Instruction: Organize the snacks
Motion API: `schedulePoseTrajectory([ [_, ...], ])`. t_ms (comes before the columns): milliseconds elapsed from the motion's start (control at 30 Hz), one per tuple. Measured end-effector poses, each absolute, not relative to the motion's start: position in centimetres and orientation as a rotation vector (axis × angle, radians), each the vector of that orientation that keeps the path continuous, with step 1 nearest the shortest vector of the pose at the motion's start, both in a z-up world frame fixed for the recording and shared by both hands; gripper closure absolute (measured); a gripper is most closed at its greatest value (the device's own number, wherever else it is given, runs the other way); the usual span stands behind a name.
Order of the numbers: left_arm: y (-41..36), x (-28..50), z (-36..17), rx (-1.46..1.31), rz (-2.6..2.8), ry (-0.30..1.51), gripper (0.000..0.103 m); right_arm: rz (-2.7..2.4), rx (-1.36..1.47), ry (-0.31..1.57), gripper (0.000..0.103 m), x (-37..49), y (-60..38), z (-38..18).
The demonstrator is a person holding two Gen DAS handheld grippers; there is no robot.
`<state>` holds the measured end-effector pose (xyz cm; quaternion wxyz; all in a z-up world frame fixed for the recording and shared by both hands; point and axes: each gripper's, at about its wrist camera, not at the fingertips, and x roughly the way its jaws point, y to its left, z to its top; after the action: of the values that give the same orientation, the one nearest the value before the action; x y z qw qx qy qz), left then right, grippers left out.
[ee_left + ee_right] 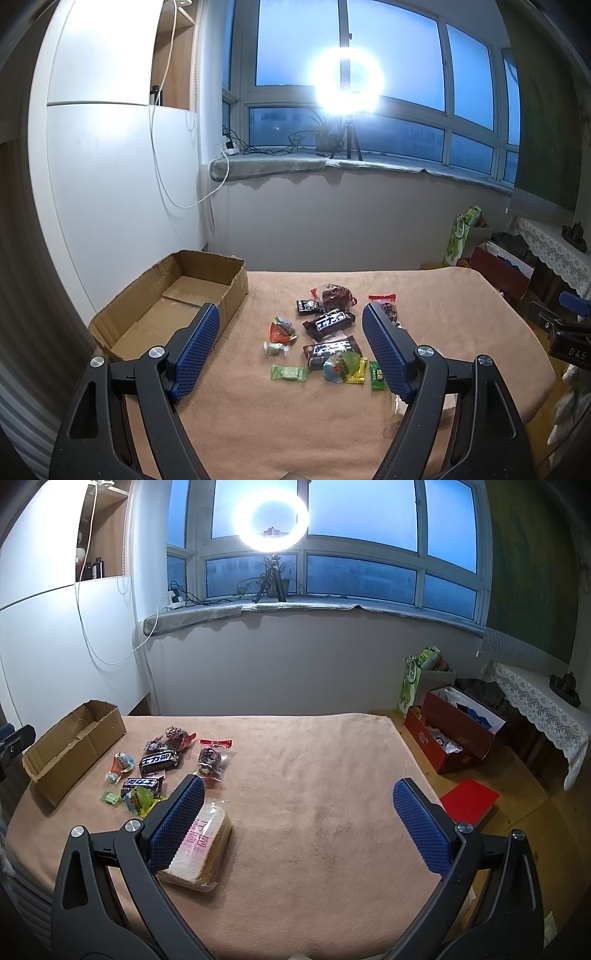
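Task at its outset: the cardboard box (173,295) sits empty, all snacks (328,332) lie right of the box, and the left gripper (291,350) and right gripper (299,823) hover, jaws apart, holding nothing.

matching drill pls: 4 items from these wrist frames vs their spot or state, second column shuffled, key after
Items
1. cardboard box
2. packaged bread
3. left gripper
4. green flat candy

Place or state
A. beside the right gripper's left finger
B. open, holding nothing, above the snack pile
C. empty, at the table's left edge
D. nearest end of the snack pile, on the blanket

Pairs: 1-C, 2-A, 3-B, 4-D
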<state>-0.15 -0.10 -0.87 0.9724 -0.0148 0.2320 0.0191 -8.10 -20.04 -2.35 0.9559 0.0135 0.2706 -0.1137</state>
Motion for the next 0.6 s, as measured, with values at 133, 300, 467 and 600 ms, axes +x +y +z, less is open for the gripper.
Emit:
schedulePoseTrajectory([
  [133,-0.1,0.1,-1.1,-0.03,0.036,0.476,0.023,-0.231,0.026,0.558,0.0,-8.0,-20.2,-2.5],
  [300,-0.3,0.5,-1.5,-0.027,0.025,0.493,0.023,-0.227,0.025,0.569,0.0,-7.6,-20.3,-2.6],
  [467,-0.7,0.7,-2.0,-0.027,0.0,0.513,0.023,-0.212,0.036,0.587,0.0,-7.3,-20.6,-2.9],
  [600,-0.7,1.6,-3.4,-0.076,-0.073,0.567,0.023,-0.179,0.046,0.615,0.0,-6.9,-20.6,-3.6],
])
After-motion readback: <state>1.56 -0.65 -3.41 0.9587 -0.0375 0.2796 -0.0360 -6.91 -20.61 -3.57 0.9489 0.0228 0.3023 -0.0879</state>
